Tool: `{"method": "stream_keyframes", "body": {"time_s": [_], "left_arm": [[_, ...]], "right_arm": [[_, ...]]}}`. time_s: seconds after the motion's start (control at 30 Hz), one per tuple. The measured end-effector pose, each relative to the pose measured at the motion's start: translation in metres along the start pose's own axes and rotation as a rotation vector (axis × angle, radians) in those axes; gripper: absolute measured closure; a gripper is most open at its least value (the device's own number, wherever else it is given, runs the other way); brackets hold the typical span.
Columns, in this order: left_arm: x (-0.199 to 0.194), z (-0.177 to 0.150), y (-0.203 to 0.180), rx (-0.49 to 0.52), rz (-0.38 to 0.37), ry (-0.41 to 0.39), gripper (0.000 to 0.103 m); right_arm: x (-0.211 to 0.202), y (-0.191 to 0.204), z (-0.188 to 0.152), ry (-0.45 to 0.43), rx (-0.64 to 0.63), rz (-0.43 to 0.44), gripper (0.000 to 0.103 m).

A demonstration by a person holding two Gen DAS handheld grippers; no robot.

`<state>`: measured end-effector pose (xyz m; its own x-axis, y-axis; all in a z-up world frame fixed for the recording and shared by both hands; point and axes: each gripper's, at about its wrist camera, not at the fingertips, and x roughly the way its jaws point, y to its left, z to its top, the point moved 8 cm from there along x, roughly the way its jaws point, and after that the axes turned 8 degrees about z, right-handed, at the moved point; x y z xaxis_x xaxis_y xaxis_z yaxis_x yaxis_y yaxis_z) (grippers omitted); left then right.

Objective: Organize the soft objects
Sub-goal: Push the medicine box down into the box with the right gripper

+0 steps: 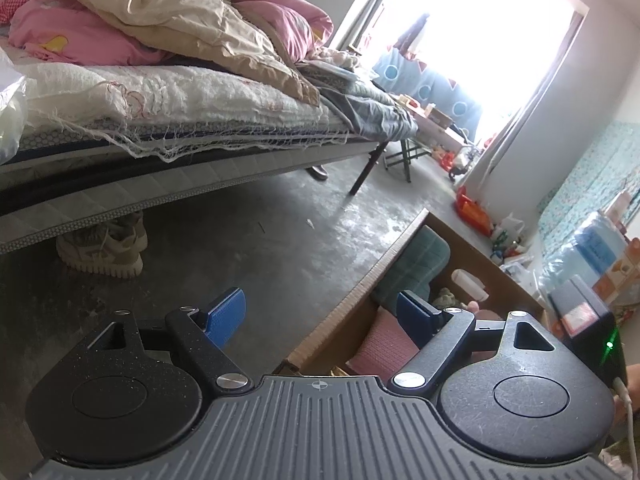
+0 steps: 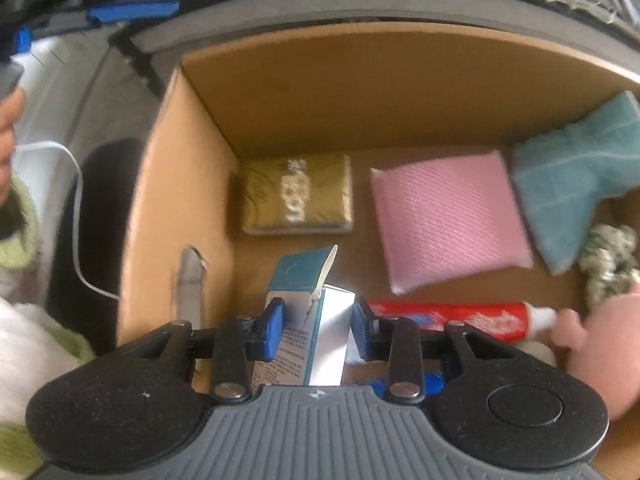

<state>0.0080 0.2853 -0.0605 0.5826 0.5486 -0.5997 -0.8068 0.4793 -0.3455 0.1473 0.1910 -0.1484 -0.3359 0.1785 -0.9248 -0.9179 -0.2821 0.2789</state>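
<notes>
My right gripper [image 2: 318,330] is shut on a teal and white carton [image 2: 310,320] inside a cardboard box [image 2: 180,184]. On the box floor lie a pink cloth pad [image 2: 448,220], a teal cloth [image 2: 576,188], a gold packet [image 2: 298,196], a red toothpaste tube [image 2: 452,316], a patterned scrunchie [image 2: 610,264] and a pink plush toy [image 2: 604,344]. My left gripper [image 1: 320,312] is open and empty above the box's edge [image 1: 360,288]; the teal cloth [image 1: 416,268] and pink pad [image 1: 384,344] show below it.
A bed [image 1: 160,92] piled with pink and beige bedding stands on the left. Sneakers [image 1: 104,248] sit under it on the grey floor. Cluttered items and a packaged bundle [image 1: 592,248] stand on the right near a bright doorway. A white cable [image 2: 76,216] hangs left of the box.
</notes>
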Motion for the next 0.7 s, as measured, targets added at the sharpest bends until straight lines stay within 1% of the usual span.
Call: {"method": "stream_keyframes", "body": {"time_s": [0.1, 0.17, 0.2, 0.23, 0.3, 0.4, 0.5, 0.6, 0.7], "left_arm": [[0.0, -0.001, 0.0, 0.0, -0.001, 0.003, 0.02], [0.0, -0.001, -0.001, 0.003, -0.003, 0.004, 0.02], [-0.001, -0.001, -0.001, 0.004, -0.003, 0.003, 0.02], [-0.001, 0.0, -0.002, 0.005, -0.005, 0.001, 0.02], [-0.002, 0.0, -0.003, 0.006, -0.008, -0.003, 0.02], [-0.002, 0.001, -0.004, 0.01, -0.01, -0.007, 0.02], [-0.002, 0.001, -0.005, 0.009, -0.01, -0.006, 0.02], [-0.005, 0.0, -0.007, 0.012, -0.013, -0.007, 0.02], [-0.005, -0.001, -0.009, 0.021, -0.012, -0.004, 0.02]], "right_arm": [[0.005, 0.0, 0.008, -0.023, 0.012, 0.04, 0.064], [0.008, -0.001, 0.012, -0.033, 0.025, 0.027, 0.06], [0.009, -0.005, 0.014, -0.035, 0.031, 0.006, 0.055], [0.006, -0.008, 0.015, -0.041, 0.042, -0.019, 0.046], [0.001, -0.01, 0.014, -0.077, 0.075, -0.032, 0.04], [-0.011, -0.013, 0.011, -0.121, 0.103, -0.024, 0.04], [-0.015, -0.015, 0.008, -0.138, 0.124, -0.025, 0.04], [-0.005, -0.018, 0.007, -0.135, 0.166, -0.009, 0.04], [0.016, -0.014, 0.007, -0.102, 0.19, 0.03, 0.04]]}}
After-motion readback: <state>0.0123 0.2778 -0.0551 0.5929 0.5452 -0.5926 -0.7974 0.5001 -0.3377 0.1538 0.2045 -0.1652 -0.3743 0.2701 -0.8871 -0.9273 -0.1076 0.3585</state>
